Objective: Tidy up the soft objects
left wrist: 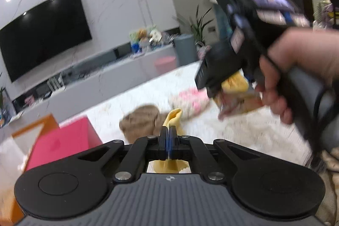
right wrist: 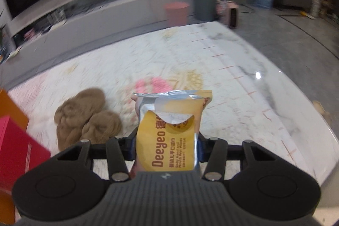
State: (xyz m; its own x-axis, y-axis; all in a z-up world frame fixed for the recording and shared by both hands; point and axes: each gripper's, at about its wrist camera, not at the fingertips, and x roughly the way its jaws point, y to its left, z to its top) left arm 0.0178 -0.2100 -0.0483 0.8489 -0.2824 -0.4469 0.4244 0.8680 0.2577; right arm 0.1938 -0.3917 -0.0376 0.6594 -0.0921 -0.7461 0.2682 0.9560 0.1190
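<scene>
My left gripper (left wrist: pixel 169 132) is shut on a yellow cloth (left wrist: pixel 174 118), which sticks out past the fingertips and hangs below them. In the right wrist view my right gripper (right wrist: pixel 167 141) is shut on a yellow pack of wet wipes (right wrist: pixel 169 130), held upright between its pads. A pair of brown fluffy slippers (right wrist: pixel 84 118) lies on the white table (right wrist: pixel 243 60) to the pack's left, and they also show past the left fingers as brown fluffy slippers (left wrist: pixel 139 120). A pink and white fluffy thing (right wrist: pixel 152 84) lies behind the pack. Both views are blurred.
A pink box (right wrist: pixel 17 151) and an orange box (right wrist: pixel 10 107) stand at the table's left edge. In the left wrist view a hand (left wrist: pixel 296 69) carries the other gripper at the upper right. Beyond the table are a TV cabinet, a pink bucket (right wrist: pixel 177 12) and a grey bin (right wrist: pixel 204 1).
</scene>
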